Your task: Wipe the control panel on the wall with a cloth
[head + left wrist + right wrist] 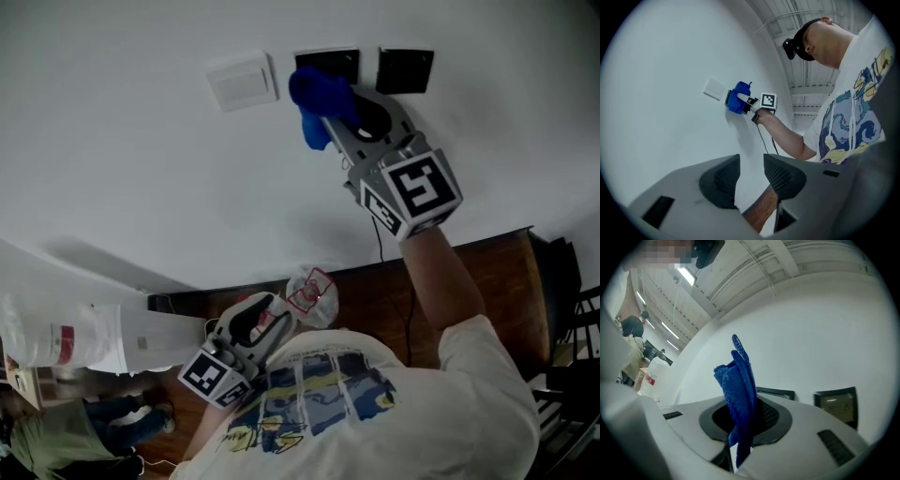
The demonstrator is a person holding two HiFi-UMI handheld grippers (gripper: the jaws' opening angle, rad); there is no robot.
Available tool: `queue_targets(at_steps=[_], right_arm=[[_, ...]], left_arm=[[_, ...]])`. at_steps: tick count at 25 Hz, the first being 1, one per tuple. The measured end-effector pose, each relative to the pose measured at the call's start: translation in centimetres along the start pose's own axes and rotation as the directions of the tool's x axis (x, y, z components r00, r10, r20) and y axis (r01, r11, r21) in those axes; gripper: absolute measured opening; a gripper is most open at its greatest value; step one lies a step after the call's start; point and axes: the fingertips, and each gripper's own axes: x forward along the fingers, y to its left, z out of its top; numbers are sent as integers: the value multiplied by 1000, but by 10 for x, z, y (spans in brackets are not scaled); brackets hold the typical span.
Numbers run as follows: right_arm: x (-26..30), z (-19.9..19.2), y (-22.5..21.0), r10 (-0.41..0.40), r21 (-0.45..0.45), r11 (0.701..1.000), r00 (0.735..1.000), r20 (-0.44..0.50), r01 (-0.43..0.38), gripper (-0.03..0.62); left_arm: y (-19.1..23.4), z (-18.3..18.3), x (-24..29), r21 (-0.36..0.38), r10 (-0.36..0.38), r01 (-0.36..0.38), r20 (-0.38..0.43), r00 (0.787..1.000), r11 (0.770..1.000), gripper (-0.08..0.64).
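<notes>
Two dark control panels hang side by side on the white wall, the left panel [336, 60] and the right panel [405, 70]. My right gripper [342, 117] is raised to the wall and shut on a bunched blue cloth [319, 101]. The cloth covers the left panel's lower left corner. In the right gripper view the cloth [740, 380] stands up between the jaws, with both panels [776, 393] [836, 404] just to its right. My left gripper [267, 314] hangs low by the person's chest. It is open, and nothing lies between its pads [719, 180].
A white switch plate [242, 82] sits left of the panels. A cable [380, 244] runs down to a dark wooden counter [506, 281] that carries a plastic bag [312, 292]. A white jug [66, 337] and another person [56, 441] are at lower left.
</notes>
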Motion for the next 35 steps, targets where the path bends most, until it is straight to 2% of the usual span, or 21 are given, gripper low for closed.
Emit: queue_targets(at_steps=[4, 8, 15, 21, 27, 32, 35], right_arm=[[31, -5, 11, 18, 7, 1000, 1000, 0, -18, 89], [35, -7, -1, 4, -7, 1000, 1000, -15, -5, 89], [-9, -5, -58, -117, -59, 992, 993, -32, 115, 89], [-67, -4, -132, -269, -75, 961, 962, -42, 265, 89], [-114, -23, -201, -423, -109, 904, 902, -90, 413, 89], [-117, -41, -216, -439, -130, 896, 888, -133, 424, 89], [-120, -28, -202, -433, -100, 900, 896, -98, 424, 89]], left_arm=[[4, -1, -14, -4, 49, -49, 16, 999, 999, 141], [8, -2, -19, -13, 71, -71, 24, 997, 997, 141], [9, 0, -3, -9, 53, -53, 32, 998, 999, 141], [-5, -2, 25, 9, -10, 10, 16, 1000, 1000, 141], [-12, -6, 41, 10, -46, 46, -12, 999, 999, 141], [-18, -3, 44, 6, -50, 50, -9, 999, 999, 141], [-18, -2, 39, -2, -35, 35, -5, 999, 999, 141]])
